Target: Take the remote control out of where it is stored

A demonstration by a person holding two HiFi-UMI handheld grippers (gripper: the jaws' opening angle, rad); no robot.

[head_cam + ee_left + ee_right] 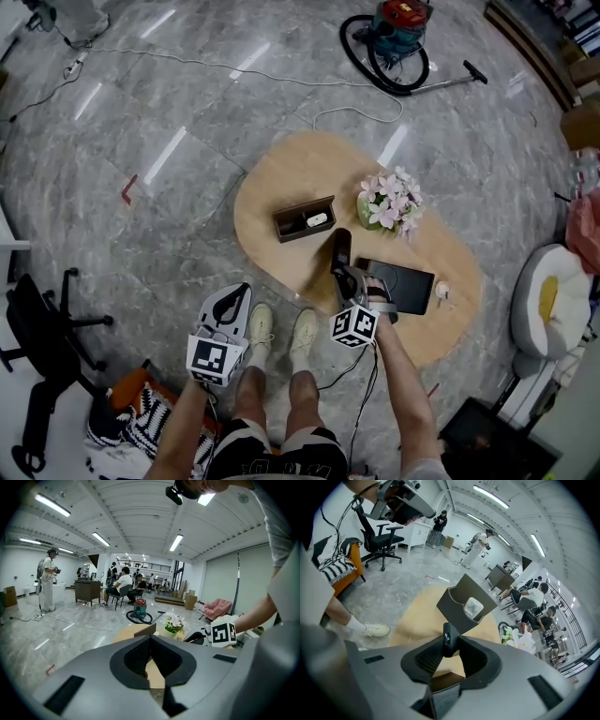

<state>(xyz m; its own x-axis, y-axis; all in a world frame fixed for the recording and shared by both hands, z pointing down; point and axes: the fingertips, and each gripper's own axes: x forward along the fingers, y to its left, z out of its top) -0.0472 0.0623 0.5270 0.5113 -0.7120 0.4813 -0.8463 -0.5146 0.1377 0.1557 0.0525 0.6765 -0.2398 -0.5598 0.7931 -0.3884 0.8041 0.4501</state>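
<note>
A slim black remote control (339, 246) stands upright over the near part of the oval wooden table (272, 183), with my right gripper (343, 274) shut on its lower end. In the right gripper view the remote (447, 638) sits edge-on between the jaws. Behind it lies the open brown storage box (304, 218) (461, 599), which holds a small white item (317, 219) (474, 606). My left gripper (245, 290) hangs off the table's near left edge, above the floor, its fingertips together and nothing in them (150, 638).
A pot of pink flowers (391, 200) and a black flat pad (400, 285) sit on the table's right half, a small white object (442, 292) beside the pad. A vacuum cleaner (394, 37) stands far off, an office chair (37, 328) at the left. The person's shoes (281, 333) are at the near edge.
</note>
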